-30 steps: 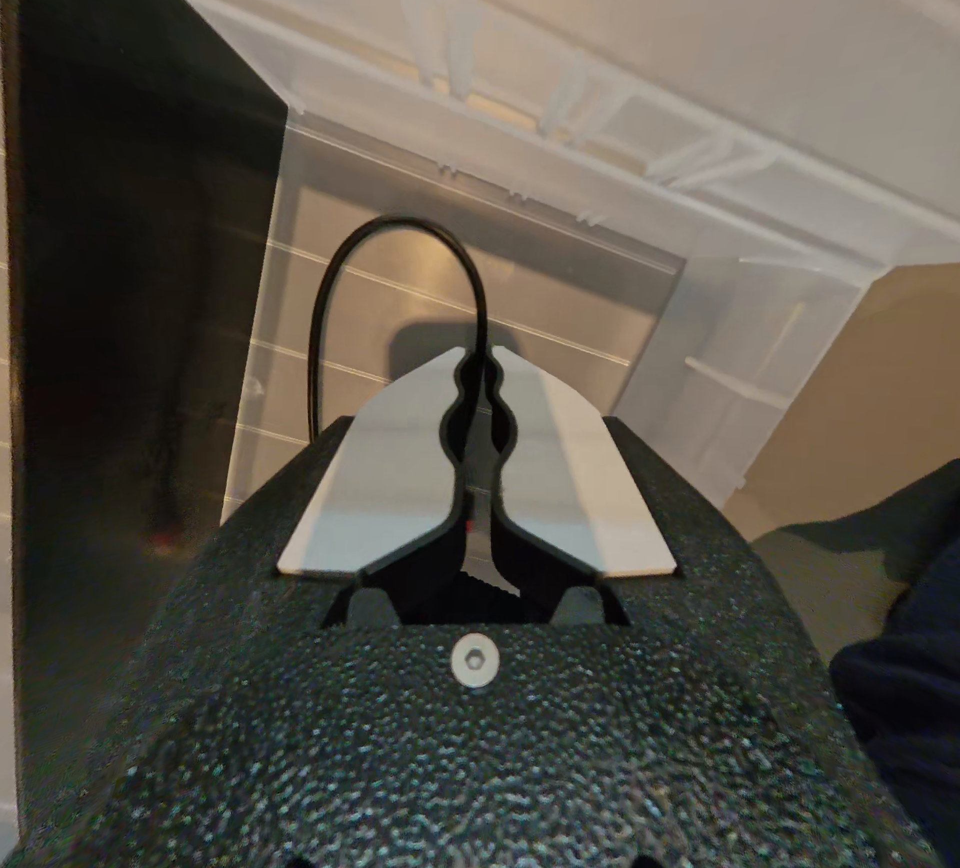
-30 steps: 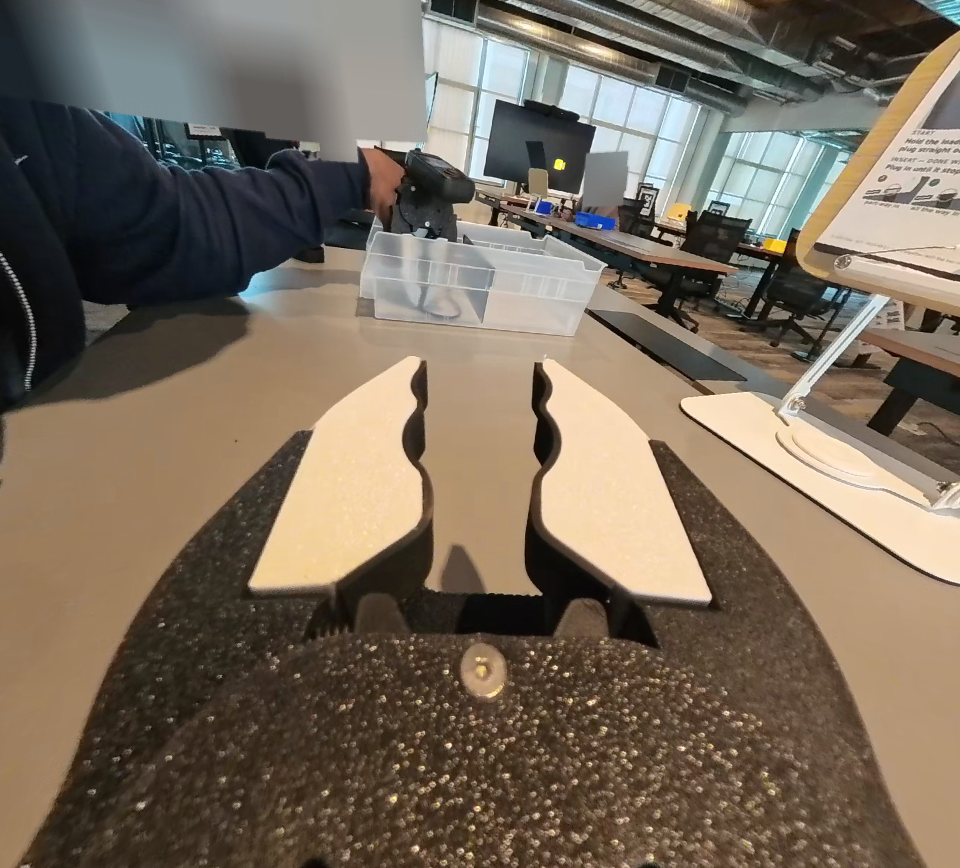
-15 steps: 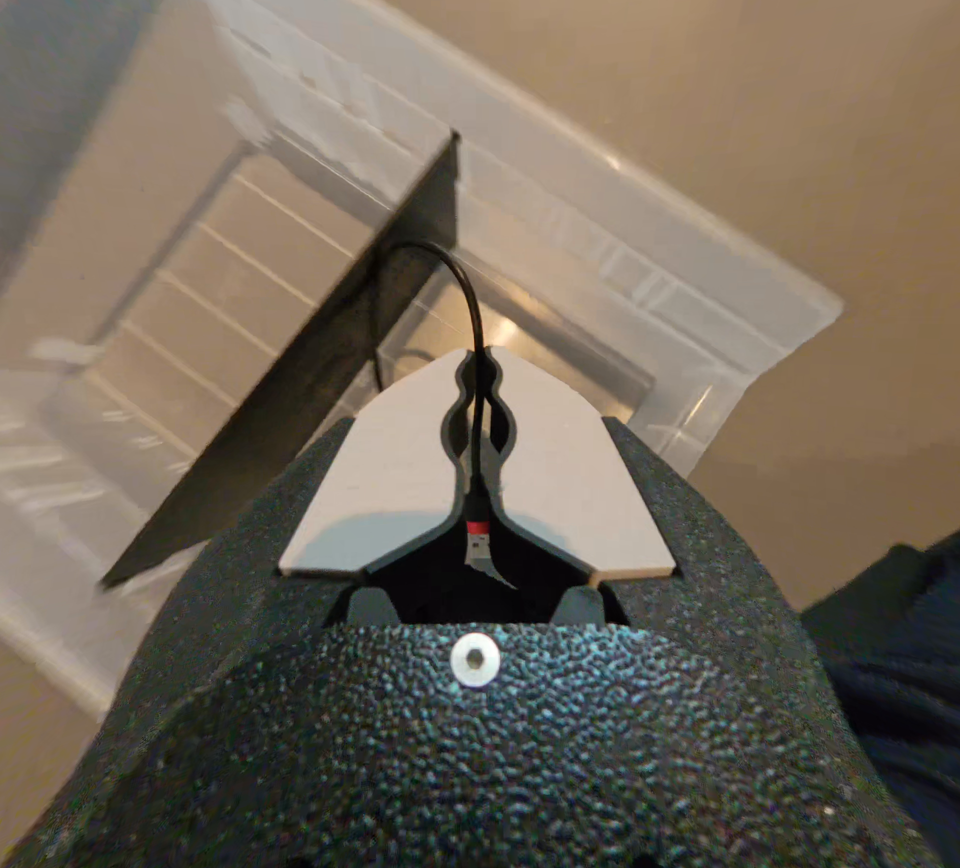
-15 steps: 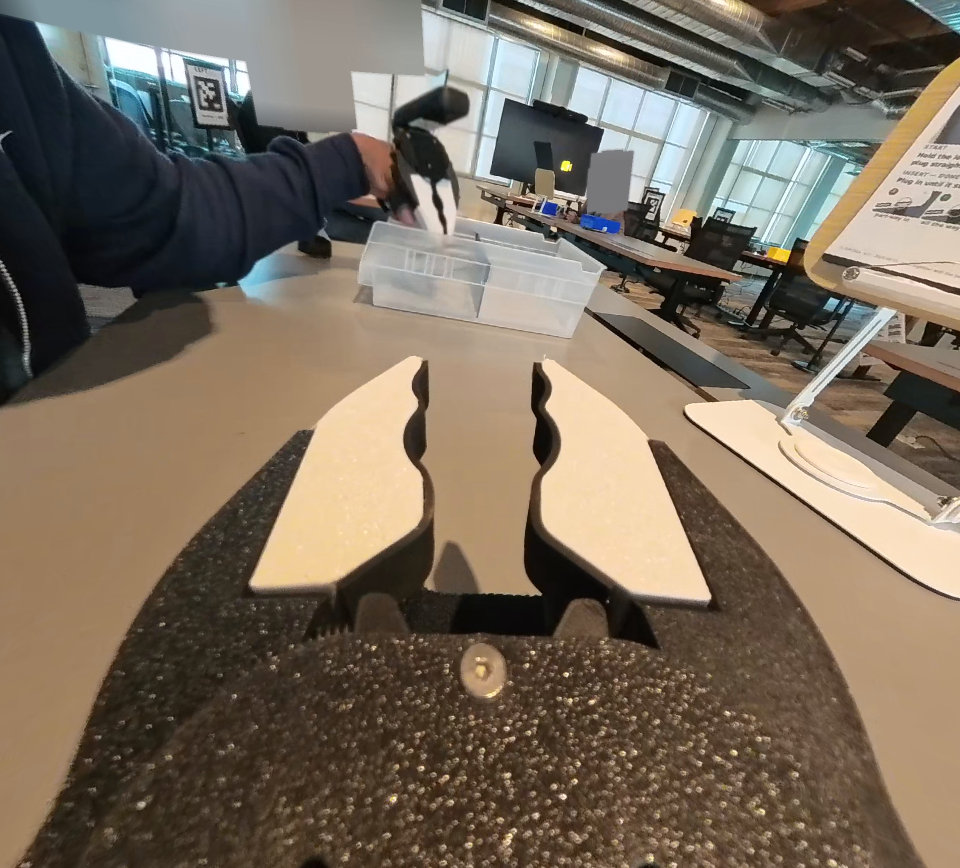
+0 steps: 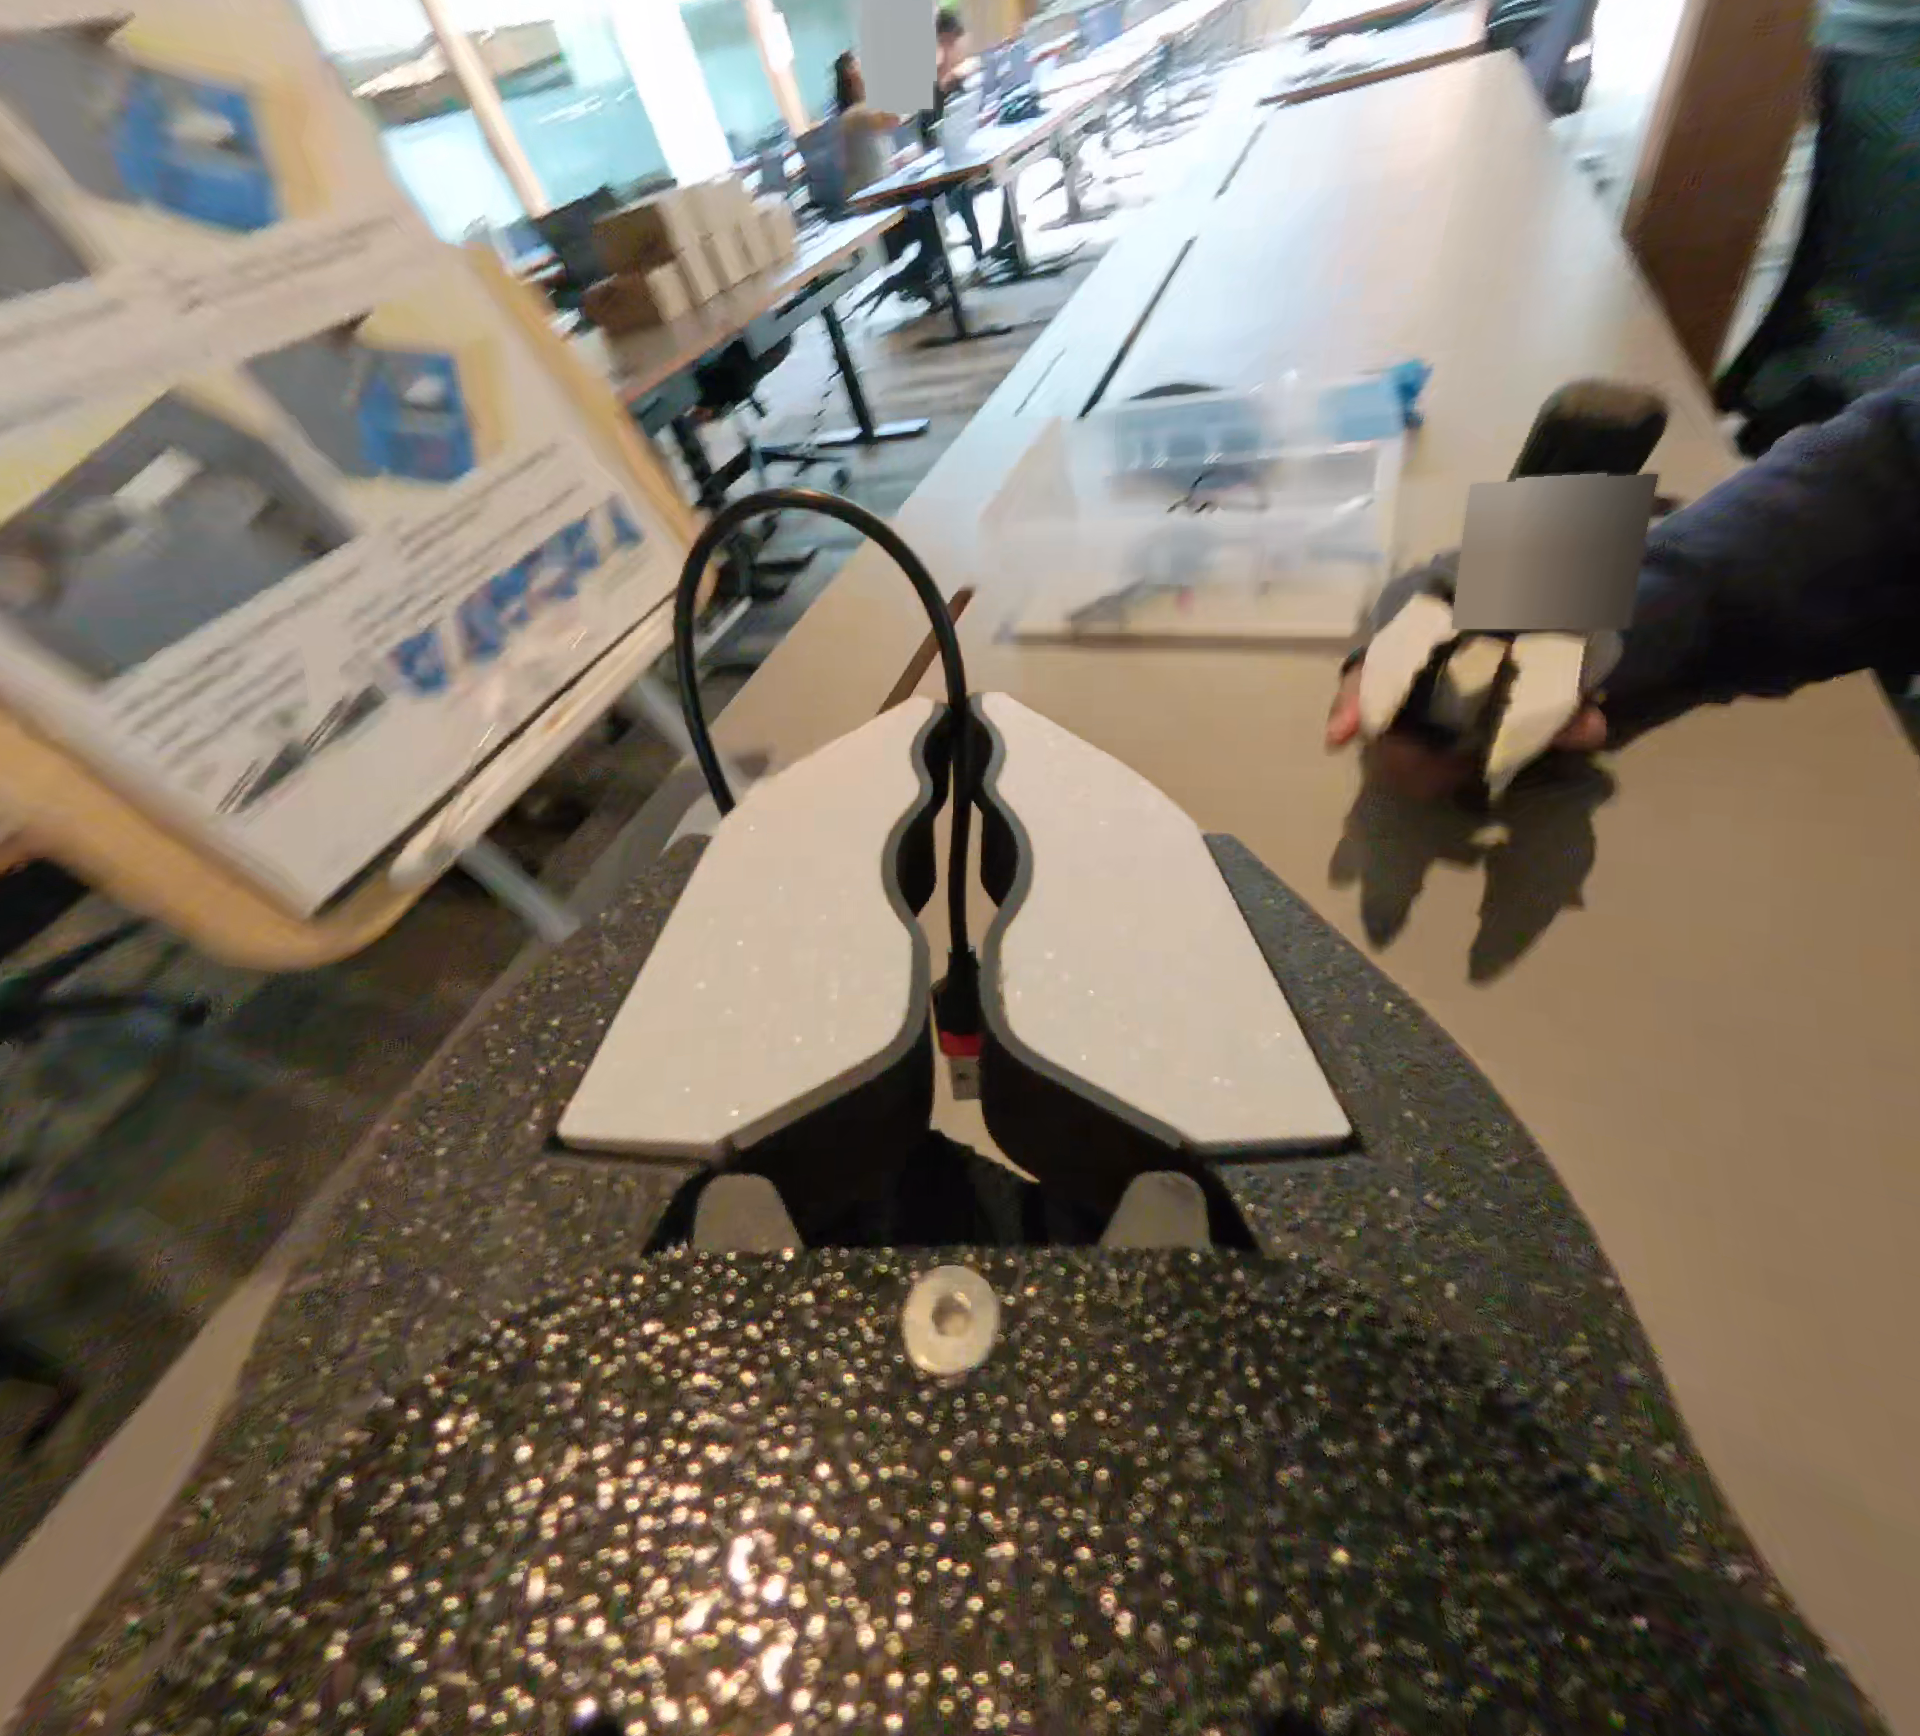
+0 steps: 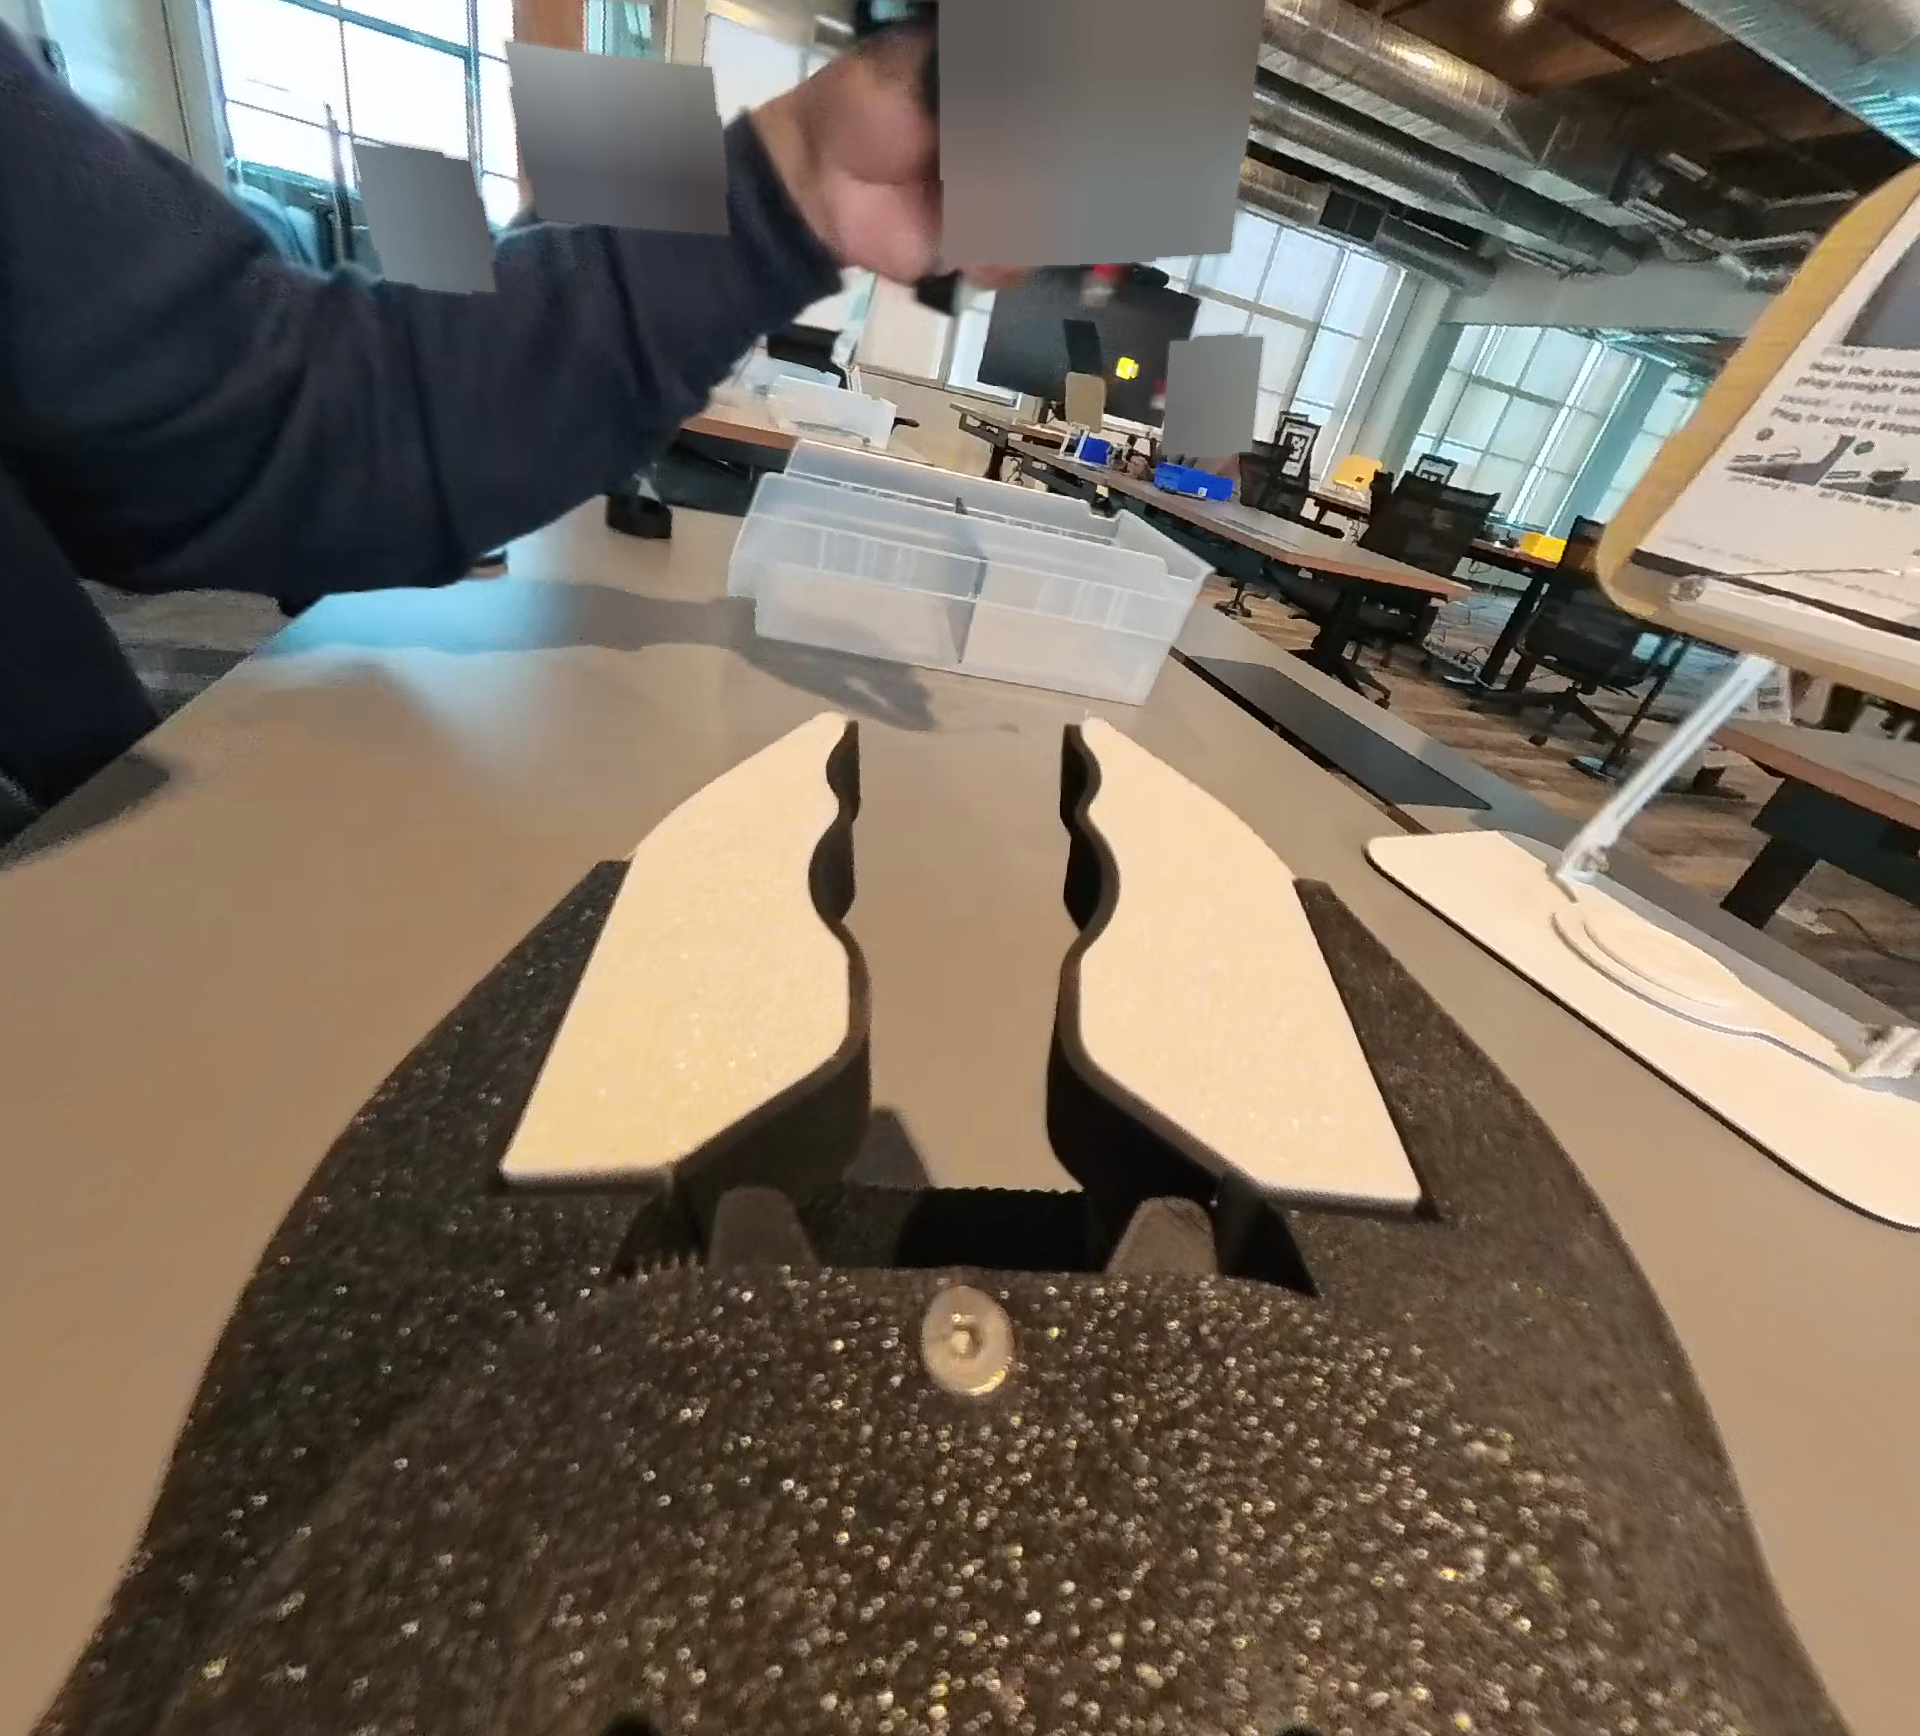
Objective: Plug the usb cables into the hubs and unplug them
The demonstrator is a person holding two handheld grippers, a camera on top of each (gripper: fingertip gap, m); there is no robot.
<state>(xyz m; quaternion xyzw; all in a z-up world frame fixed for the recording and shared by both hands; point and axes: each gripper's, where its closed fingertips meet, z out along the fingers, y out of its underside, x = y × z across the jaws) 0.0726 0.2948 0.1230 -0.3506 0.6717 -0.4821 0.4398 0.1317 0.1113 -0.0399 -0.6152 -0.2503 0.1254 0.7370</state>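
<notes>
The left gripper (image 5: 961,710) is closed on a black cable (image 5: 940,637). The cable runs back between the two white fingers (image 5: 790,948), and its plug, with a red band and a metal tip, lies in the gap near the gripper's base. Ahead of the fingertips the cable arches up and curves down on the left side, where its far end passes out of sight behind the left finger.

The right gripper (image 6: 961,736) is low over the grey counter (image 6: 312,855), its jaws apart with nothing between them. In the left wrist view it shows beyond the left gripper, to the right, held in a hand with a dark sleeve.

A clear plastic bin (image 6: 966,585) with a divider stands on the counter beyond the right gripper. The person's other arm, in a dark sleeve (image 6: 312,398), reaches across above the bin. To the right of the bin, a board (image 6: 1787,429) with printed sheets leans on a stand whose white base (image 6: 1558,959) lies on the counter.
</notes>
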